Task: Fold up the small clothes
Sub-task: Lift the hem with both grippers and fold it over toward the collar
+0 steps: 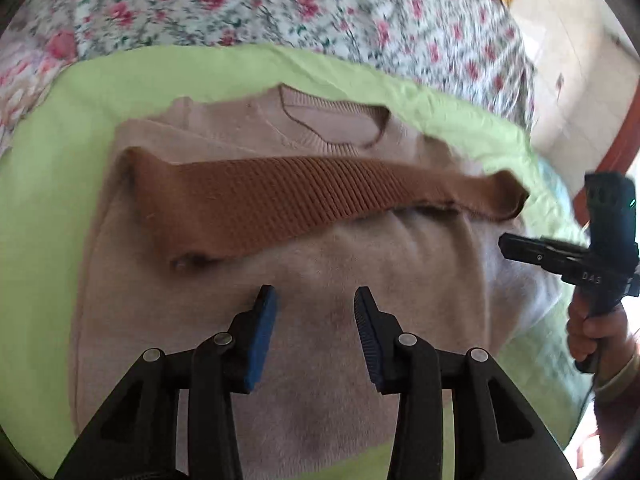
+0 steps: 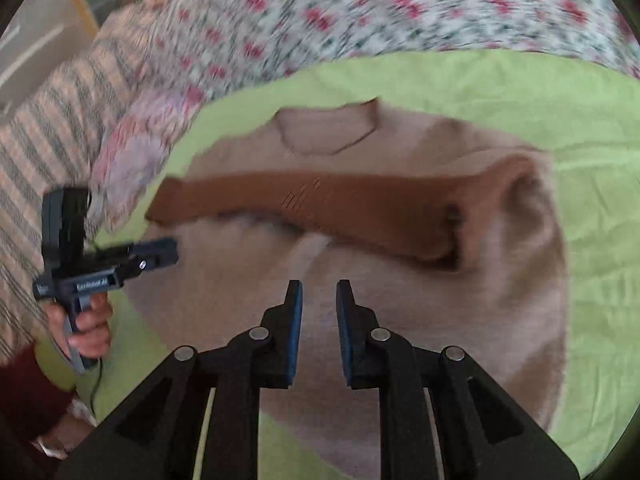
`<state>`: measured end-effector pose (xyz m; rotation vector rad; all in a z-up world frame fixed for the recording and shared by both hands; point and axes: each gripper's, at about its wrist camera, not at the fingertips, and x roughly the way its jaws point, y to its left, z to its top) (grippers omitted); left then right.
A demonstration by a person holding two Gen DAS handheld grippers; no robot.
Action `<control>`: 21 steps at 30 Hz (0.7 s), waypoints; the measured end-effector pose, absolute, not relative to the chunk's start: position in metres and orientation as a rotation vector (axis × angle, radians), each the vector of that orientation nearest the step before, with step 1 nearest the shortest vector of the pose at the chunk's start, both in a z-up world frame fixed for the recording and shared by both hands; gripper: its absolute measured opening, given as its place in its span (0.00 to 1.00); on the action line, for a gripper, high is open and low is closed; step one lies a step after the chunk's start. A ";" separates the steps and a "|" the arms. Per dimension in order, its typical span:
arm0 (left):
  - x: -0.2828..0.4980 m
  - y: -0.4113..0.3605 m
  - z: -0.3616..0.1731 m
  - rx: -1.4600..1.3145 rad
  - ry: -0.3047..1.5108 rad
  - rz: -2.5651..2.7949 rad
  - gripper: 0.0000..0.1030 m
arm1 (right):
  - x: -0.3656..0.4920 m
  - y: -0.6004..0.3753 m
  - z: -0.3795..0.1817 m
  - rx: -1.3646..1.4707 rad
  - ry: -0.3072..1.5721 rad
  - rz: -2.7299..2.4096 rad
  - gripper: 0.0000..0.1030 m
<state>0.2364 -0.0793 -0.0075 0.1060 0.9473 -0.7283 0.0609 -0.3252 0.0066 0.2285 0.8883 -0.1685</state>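
Note:
A small beige knit sweater (image 1: 320, 264) lies on a light green cloth (image 1: 48, 184), its neck opening (image 1: 332, 120) at the far side. Its lower part is folded up, so the brown ribbed hem band (image 1: 304, 200) lies across the chest. It also shows in the right wrist view (image 2: 460, 304) with the brown band (image 2: 340, 204). My left gripper (image 1: 316, 304) is open and empty above the folded body. My right gripper (image 2: 319, 300) is open and empty above the same fold. Each gripper shows in the other's view, the right one (image 1: 516, 246) and the left one (image 2: 168, 250).
The green cloth (image 2: 592, 200) lies on a bed with a floral cover (image 1: 280, 0) behind the sweater. A striped fabric (image 2: 40, 160) lies at the left in the right wrist view. A wooden bed frame edge (image 1: 624, 140) and a pale wall show at the far right.

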 end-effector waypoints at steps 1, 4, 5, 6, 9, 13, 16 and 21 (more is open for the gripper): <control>0.244 -0.086 -0.009 0.135 0.949 -0.714 0.40 | 0.068 -0.331 0.003 0.216 0.917 -0.184 0.18; 0.281 -0.089 -0.003 0.154 0.944 -0.658 0.38 | 0.083 -0.371 0.006 0.197 0.921 -0.349 0.18; 0.297 -0.089 0.000 0.156 0.938 -0.607 0.38 | 0.085 -0.385 0.010 0.203 0.905 -0.414 0.18; 0.319 -0.087 0.001 0.146 0.938 -0.544 0.38 | 0.085 -0.403 0.017 0.228 0.865 -0.493 0.18; 0.367 -0.066 0.004 -0.007 0.974 -0.459 0.35 | 0.069 -0.437 0.038 0.355 0.726 -0.594 0.18; 0.357 -0.046 0.009 -0.116 0.959 -0.458 0.38 | 0.039 -0.426 0.043 0.410 0.672 -0.559 0.18; 0.315 -0.040 0.002 -0.111 0.960 -0.466 0.40 | 0.025 -0.403 0.030 0.431 0.699 -0.511 0.18; 0.238 -0.018 -0.001 -0.129 0.958 -0.474 0.43 | 0.002 -0.362 0.013 0.444 0.689 -0.446 0.18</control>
